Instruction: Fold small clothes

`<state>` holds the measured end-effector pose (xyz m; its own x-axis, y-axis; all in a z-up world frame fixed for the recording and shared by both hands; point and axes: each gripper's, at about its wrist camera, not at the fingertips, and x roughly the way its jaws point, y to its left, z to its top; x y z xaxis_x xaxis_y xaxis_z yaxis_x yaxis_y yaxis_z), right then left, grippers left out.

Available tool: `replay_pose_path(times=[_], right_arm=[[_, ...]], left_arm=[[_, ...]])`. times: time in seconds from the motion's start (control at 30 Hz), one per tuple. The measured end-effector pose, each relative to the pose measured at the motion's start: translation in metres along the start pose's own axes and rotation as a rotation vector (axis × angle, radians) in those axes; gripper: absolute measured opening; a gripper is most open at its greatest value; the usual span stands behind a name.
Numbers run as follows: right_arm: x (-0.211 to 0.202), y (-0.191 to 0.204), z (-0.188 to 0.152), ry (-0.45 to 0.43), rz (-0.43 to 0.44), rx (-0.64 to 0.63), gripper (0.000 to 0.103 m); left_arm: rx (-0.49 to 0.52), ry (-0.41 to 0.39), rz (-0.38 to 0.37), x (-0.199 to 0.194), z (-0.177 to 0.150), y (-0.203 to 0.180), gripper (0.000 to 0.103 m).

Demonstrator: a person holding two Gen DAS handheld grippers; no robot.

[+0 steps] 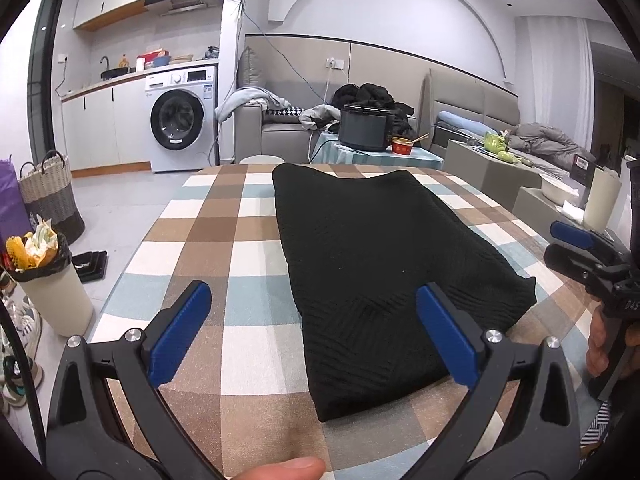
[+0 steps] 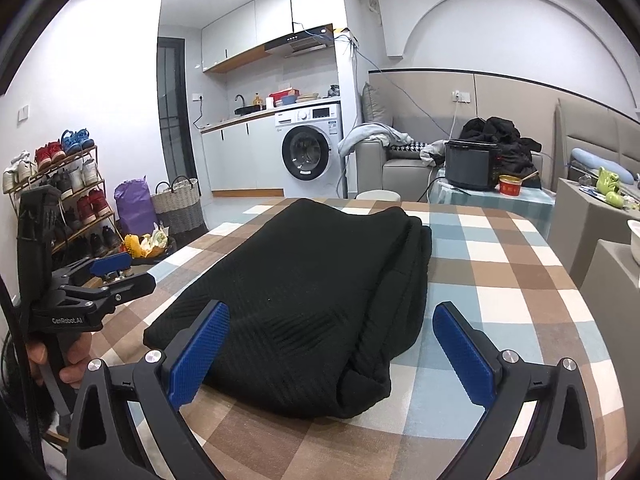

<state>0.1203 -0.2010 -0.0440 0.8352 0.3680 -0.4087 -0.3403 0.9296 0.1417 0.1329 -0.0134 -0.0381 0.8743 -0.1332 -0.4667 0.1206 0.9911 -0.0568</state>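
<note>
A black knit garment (image 1: pixel 372 256) lies folded into a thick rectangle on the checked tablecloth (image 1: pixel 224 240). My left gripper (image 1: pixel 312 332) is open just above the table at the garment's near end, holding nothing; its right pad overlaps the cloth's near edge. In the right wrist view the same garment (image 2: pixel 320 292) shows stacked layers along its right side. My right gripper (image 2: pixel 332 352) is open too, straddling the near corner of the garment with nothing held. Each gripper appears in the other's view, at the far edge: the right gripper (image 1: pixel 576 244) and the left gripper (image 2: pixel 116 268), both hand-held.
A table beyond holds a dark cooker (image 1: pixel 366 128) and a red bowl (image 1: pixel 402 145). On the floor to the left stand a full bin (image 1: pixel 48 276), a woven basket (image 1: pixel 48 188) and a shoe rack (image 2: pixel 60 188). A washing machine (image 2: pixel 310 152) and sofa (image 1: pixel 276 128) stand at the back.
</note>
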Motion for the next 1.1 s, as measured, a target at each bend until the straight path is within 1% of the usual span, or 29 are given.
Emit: replay_pose_path(times=[0.27, 0.43, 1.1], right_arm=[[0.0001, -0.0003, -0.0001, 0.003, -0.033, 0.002, 0.103], [-0.0034, 0.0021, -0.0007, -0.017, -0.023, -0.013, 0.103], [-0.0024, -0.0009, -0.0022, -0.013, -0.012, 0.005, 0.103]], left_arm=[[0.0, -0.005, -0.003, -0.0025, 0.0004, 0.0013, 0.102], [0.006, -0.009, -0.007, -0.0043, 0.0005, 0.0004, 0.102], [0.007, -0.007, -0.005, -0.0046, 0.0006, 0.0005, 0.102]])
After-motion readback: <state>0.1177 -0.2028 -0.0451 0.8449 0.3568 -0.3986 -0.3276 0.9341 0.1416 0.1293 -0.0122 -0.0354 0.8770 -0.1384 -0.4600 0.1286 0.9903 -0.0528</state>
